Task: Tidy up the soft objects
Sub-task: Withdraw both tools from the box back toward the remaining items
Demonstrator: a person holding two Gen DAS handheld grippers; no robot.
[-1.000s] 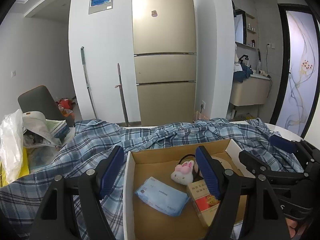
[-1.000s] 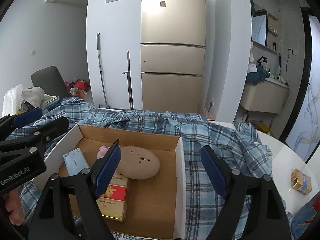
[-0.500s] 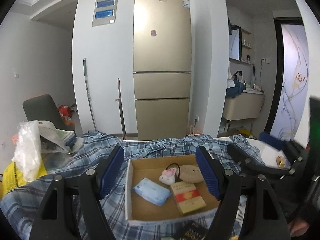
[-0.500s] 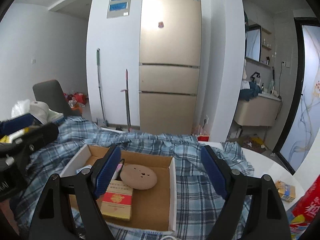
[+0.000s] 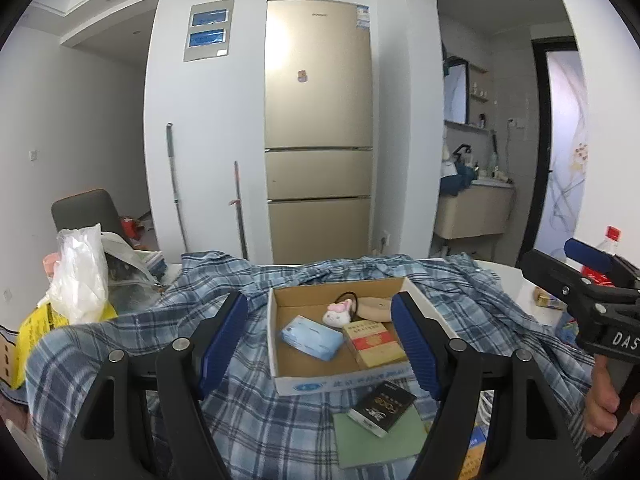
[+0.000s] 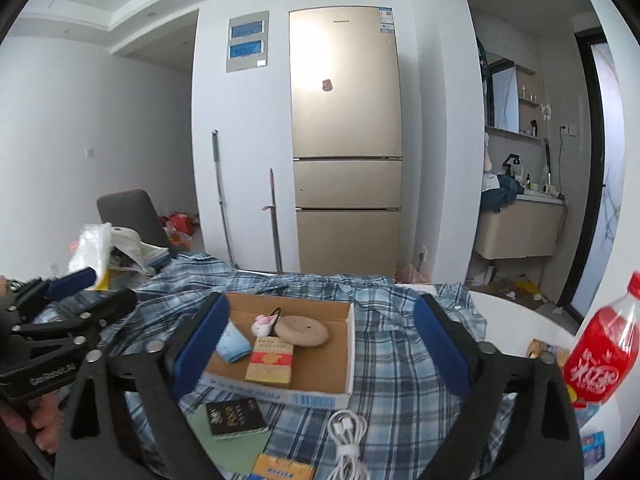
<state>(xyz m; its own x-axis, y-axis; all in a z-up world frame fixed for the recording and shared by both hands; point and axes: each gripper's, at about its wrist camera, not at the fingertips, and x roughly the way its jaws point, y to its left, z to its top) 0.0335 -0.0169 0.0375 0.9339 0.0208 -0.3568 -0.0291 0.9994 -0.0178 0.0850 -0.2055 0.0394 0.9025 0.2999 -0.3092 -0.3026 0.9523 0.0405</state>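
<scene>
A small white plush rabbit with pink ears (image 5: 338, 312) is found lying in the shallow open-topped brown cardboard box (image 5: 276, 344), towards its far wall. Just beside it, a pale blue soft pack of tissues (image 5: 312, 337) is seen on the box floor, nearer the left wall. A red and cream rectangular carton (image 5: 374, 342) lies flat beside the tissues, towards the right wall. Behind the carton, a tan round flat disc with small holes (image 6: 304, 330) is noted, with a thin black loop showing by the rabbit.

The box is set upon a blue and white plaid cloth (image 5: 260, 420), which is spread in folds over the table. In front of the box, a black booklet with gold lettering (image 5: 382, 407) is observed resting on a pale green sheet (image 5: 380, 444). A coiled white cable (image 6: 347, 430) lies near these on the cloth.

The left gripper (image 5: 320, 344) is held above the near edge of the cloth; its blue-padded jaws are opening and nothing is gripped, the box merely being framed between them at a distance. The right gripper (image 6: 322, 346) is likewise unclenched, its jaws opening wide, with nothing pressed by the pads. Each tool is seen held by a hand at the edge of the other view.

To the right, a red-labelled clear plastic bottle (image 6: 604, 356) is recorded. To the left, a crumpled white plastic bag (image 5: 82, 276) sits on a pile. A tall gold three-door refrigerator (image 5: 318, 128) stands against the far wall.
</scene>
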